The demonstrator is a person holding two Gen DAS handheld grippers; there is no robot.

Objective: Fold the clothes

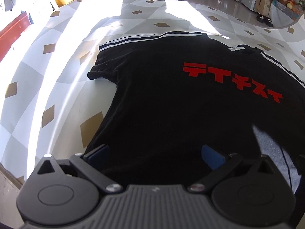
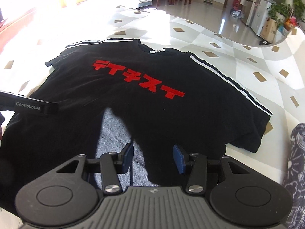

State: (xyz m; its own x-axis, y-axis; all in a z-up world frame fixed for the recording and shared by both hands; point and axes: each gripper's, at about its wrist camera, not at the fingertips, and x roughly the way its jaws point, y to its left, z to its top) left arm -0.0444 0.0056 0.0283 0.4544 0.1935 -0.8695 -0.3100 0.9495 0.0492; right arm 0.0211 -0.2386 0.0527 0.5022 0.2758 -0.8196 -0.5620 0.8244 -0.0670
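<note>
Black tee laid out flat, both claws hovering at the hem end

Left gripper [image 1: 154,154] and right gripper [image 2: 152,157] both gape wide, gripping nothing, just over the t-shirt [image 1: 171,99]'s near edge. It's spread print-up on the patterned table [image 1: 47,72], collar far. Soft, light, floppy cotton I'd guess, so pinch the hem corners or sleeve [image 1: 103,66] seams.

Hard sunlight from the far left blows out the worktop [image 1: 63,61] to pure white in bands, while the black T-shirt [image 1: 162,95] loses nearly all detail in shadow. Fisheye bending curves both views' edges; corners vignette dark, and the near tongs [image 2: 152,159] look slightly soft.
</note>
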